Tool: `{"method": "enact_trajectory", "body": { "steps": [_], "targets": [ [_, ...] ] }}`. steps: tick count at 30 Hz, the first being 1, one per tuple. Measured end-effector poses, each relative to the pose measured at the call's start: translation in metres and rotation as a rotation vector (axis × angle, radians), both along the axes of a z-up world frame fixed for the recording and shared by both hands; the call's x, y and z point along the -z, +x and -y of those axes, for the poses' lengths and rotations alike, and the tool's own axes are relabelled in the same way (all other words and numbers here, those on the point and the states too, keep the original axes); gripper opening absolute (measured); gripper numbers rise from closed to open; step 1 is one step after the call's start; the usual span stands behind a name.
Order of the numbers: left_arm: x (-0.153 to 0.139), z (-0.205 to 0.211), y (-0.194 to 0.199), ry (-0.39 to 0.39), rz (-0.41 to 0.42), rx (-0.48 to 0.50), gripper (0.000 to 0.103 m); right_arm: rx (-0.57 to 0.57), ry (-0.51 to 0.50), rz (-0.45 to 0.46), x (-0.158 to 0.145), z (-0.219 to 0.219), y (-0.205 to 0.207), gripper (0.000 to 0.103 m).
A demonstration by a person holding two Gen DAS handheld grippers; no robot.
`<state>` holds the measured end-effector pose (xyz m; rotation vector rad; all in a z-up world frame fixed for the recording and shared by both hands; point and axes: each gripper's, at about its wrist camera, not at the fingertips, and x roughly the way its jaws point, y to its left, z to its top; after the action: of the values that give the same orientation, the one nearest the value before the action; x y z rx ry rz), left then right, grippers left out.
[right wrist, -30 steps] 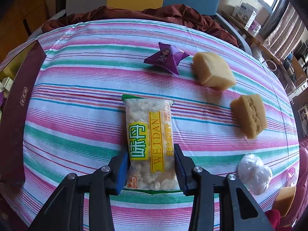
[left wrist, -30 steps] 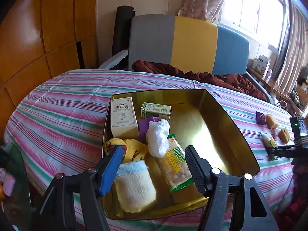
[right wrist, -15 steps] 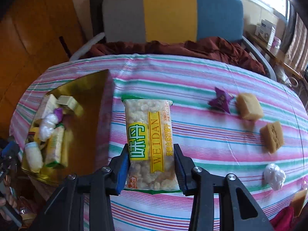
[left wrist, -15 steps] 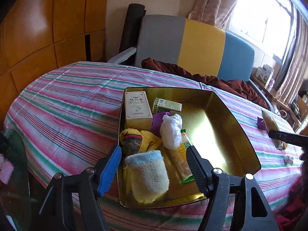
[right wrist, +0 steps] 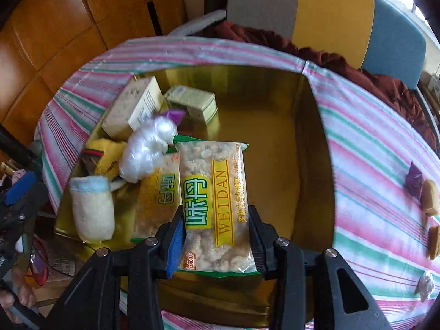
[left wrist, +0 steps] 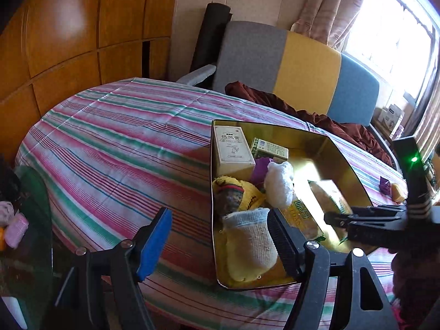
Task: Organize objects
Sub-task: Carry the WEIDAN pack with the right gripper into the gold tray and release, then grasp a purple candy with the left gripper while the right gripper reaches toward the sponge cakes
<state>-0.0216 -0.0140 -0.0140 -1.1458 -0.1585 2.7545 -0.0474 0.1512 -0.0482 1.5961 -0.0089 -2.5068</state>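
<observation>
Snack pack (right wrist: 216, 206), clamped in the right gripper (right wrist: 216, 236), hangs over the gold tray (right wrist: 316, 143): a placing step. Next, I judge, lower it beside the matching pack (right wrist: 158, 200) and release. Left gripper (left wrist: 220, 244) is empty, its fingers opening.

Bright daylight from a blown-out window (left wrist: 390, 41) at upper right, glare on the gold tin (left wrist: 327, 162) floor and glossy wooden wall panels (left wrist: 68, 27), strong fisheye bending with dark vignetted corners, motion blur smearing the right wrist view, especially the counter (right wrist: 365, 170) edge.
</observation>
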Motion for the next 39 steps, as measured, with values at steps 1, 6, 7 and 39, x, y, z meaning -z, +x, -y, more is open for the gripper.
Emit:
{"method": "enact_trajectory", "body": {
  "steps": [1, 6, 7, 39],
  "targets": [
    [0.001, 0.001, 0.000, 0.001, 0.002, -0.001, 0.073, -0.002, 0.002, 0.018, 0.006, 0.003, -0.001, 0.042],
    [0.003, -0.002, -0.001, 0.001, 0.008, 0.007, 0.075, -0.049, -0.018, 0.062, 0.021, 0.014, 0.005, 0.044],
    [0.003, -0.003, 0.000, -0.002, 0.008, 0.010, 0.077, -0.057, -0.018, 0.066, 0.023, 0.016, 0.007, 0.044],
    [-0.024, -0.063, 0.011, -0.091, -0.062, 0.164, 0.088, 0.230, -0.049, -0.169, -0.055, -0.120, 0.062, 0.064]
  ]
}}
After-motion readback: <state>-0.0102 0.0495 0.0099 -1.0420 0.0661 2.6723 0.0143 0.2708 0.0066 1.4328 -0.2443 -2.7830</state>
